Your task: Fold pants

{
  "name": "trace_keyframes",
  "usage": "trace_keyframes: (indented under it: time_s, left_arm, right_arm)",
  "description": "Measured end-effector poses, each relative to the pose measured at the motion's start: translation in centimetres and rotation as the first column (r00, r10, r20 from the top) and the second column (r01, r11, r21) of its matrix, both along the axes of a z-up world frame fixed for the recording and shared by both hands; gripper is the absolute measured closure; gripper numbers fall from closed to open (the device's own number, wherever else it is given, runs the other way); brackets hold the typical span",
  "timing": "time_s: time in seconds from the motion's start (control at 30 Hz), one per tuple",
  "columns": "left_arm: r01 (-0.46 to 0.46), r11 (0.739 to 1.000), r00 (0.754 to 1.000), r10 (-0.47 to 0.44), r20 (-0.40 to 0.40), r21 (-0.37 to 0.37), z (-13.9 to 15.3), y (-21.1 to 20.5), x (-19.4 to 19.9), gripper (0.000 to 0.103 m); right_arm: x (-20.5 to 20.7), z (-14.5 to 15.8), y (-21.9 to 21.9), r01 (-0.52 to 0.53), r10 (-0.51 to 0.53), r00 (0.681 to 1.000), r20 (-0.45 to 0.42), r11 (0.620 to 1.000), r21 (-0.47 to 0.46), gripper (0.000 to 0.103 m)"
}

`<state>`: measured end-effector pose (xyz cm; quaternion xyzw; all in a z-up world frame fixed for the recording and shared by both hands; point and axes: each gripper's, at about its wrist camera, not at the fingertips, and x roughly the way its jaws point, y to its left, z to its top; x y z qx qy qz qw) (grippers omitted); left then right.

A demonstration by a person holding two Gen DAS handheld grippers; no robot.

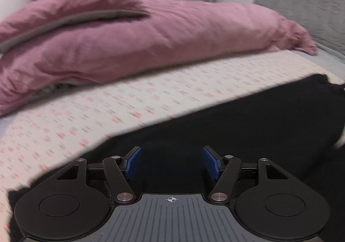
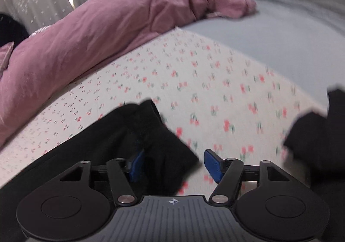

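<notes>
Both views are blurred, so the print on the bed sheet point(image 1: 129, 101) is hard to read. The black pants point(image 1: 237, 125) lie flat on the sheet under and ahead of the left gripper point(image 1: 171, 163), whose fingers are spread and hold nothing; the cloth is too dark to show its folds. Only the right wrist view shows a corner of the pants between the spread fingers of the right gripper point(image 2: 172, 165), not pinched, and another dark part cut off to the right of them. Beyond the fingers is free sheet, then a pink duvet point(image 1: 151, 37).
</notes>
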<state>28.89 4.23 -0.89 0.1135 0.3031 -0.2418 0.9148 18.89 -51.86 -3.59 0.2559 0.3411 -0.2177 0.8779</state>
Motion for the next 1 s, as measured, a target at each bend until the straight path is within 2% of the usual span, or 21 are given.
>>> trace_keyframes:
  time_s: [0.03, 0.1, 0.17, 0.2, 0.27, 0.3, 0.37, 0.4, 0.43, 0.53, 0.6, 0.67, 0.77, 0.83, 0.9, 0.97, 1.0]
  left_arm:
    - [0.02, 1.0, 1.0, -0.02, -0.017, 0.005, -0.5, -0.3, -0.5, 0.04]
    - [0.035, 0.998, 0.999, -0.033, -0.027, 0.045, -1.9, -1.1, -1.3, 0.04]
    - [0.016, 0.999, 1.0, -0.015, -0.025, 0.033, -2.8, -0.9, -1.6, 0.04]
    - [0.004, 1.0, 0.999, -0.004, -0.047, -0.003, -3.0, -0.5, -1.4, 0.04]
    - [-0.021, 0.997, 0.996, 0.014, -0.092, -0.068, -3.2, 0.4, -0.9, 0.038]
    - [-0.026, 0.996, 0.995, 0.017, -0.101, -0.087, -3.3, 0.7, -0.8, 0.038]
    - [-0.027, 0.996, 0.995, 0.019, -0.097, -0.087, -3.2, 0.8, -0.7, 0.038]
    - [-0.031, 0.996, 0.995, 0.023, -0.095, -0.079, -3.1, 0.6, -0.7, 0.038]
    - [-0.037, 0.997, 0.995, 0.03, -0.09, -0.07, -2.8, 0.3, -0.8, 0.038]
    - [-0.023, 0.996, 0.997, 0.016, -0.081, -0.087, -1.9, -0.4, -1.0, 0.037]
    - [-0.002, 0.993, 0.997, -0.007, -0.08, -0.116, -1.3, -1.4, -1.2, 0.036]
    - [0.029, 0.99, 0.996, -0.04, -0.08, -0.136, -1.1, -3.0, -1.2, 0.034]
    - [0.088, 0.99, 0.992, -0.098, -0.085, -0.111, -1.8, -5.4, -1.8, 0.034]
    - [0.103, 0.993, 0.989, -0.109, -0.099, -0.065, -3.0, -6.3, -2.2, 0.033]
    - [0.109, 0.992, 0.991, -0.113, -0.064, -0.062, -3.6, -6.1, -2.9, 0.033]
    - [0.113, 0.991, 0.991, -0.117, -0.064, -0.067, -3.2, -5.3, -3.5, 0.033]
    - [0.12, 0.991, 0.99, -0.124, -0.073, -0.057, -2.8, -5.0, -3.9, 0.033]
  right_arm:
    - [-0.4, -0.3, 0.2, -0.003, 0.003, 1.0, 0.014, 1.0, 0.028, 0.066]
    - [-0.5, -0.6, 0.1, -0.018, 0.017, 1.0, 0.021, 0.999, 0.037, 0.085]
    - [-1.3, -0.2, -1.1, -0.011, 0.004, 0.996, 0.084, 0.996, 0.087, 0.089]
    - [-1.7, -0.3, -1.8, 0.021, -0.028, 0.997, 0.075, 0.996, 0.088, 0.09]
    - [-2.1, -1.5, -3.3, 0.063, -0.074, 0.995, 0.062, 0.985, 0.162, 0.092]
    - [-2.1, -1.4, -3.2, 0.051, -0.062, 0.996, 0.068, 0.987, 0.152, 0.089]
    - [-2.1, -0.7, -2.3, 0.041, -0.048, 0.997, 0.057, 0.991, 0.124, 0.075]
    - [-2.2, -0.2, -1.7, 0.045, -0.05, 0.997, 0.055, 0.994, 0.101, 0.063]
    - [-2.2, 0.4, -0.9, 0.057, -0.059, 0.997, 0.047, 0.997, 0.049, 0.054]
    - [-1.5, 2.4, 2.7, 0.005, 0.003, 0.999, 0.045, 0.985, -0.174, 0.043]
    - [-0.1, 3.1, 5.4, -0.079, 0.088, 0.996, 0.03, 0.97, -0.229, 0.041]
    - [1.7, 3.2, 8.2, -0.173, 0.182, 0.983, 0.015, 0.955, -0.24, 0.04]
    - [4.0, 2.4, 11.9, -0.284, 0.285, 0.958, -0.036, 0.923, -0.26, 0.04]
    - [4.8, 1.1, 13.4, -0.333, 0.321, 0.943, -0.086, 0.908, -0.253, 0.041]
    - [4.4, -0.5, 13.8, -0.365, 0.342, 0.93, -0.133, 0.898, -0.245, 0.041]
    - [3.2, -0.9, 13.8, -0.376, 0.359, 0.926, -0.112, 0.881, -0.287, 0.037]
    - [2.6, -0.9, 13.3, -0.37, 0.353, 0.929, -0.11, 0.886, -0.28, 0.036]
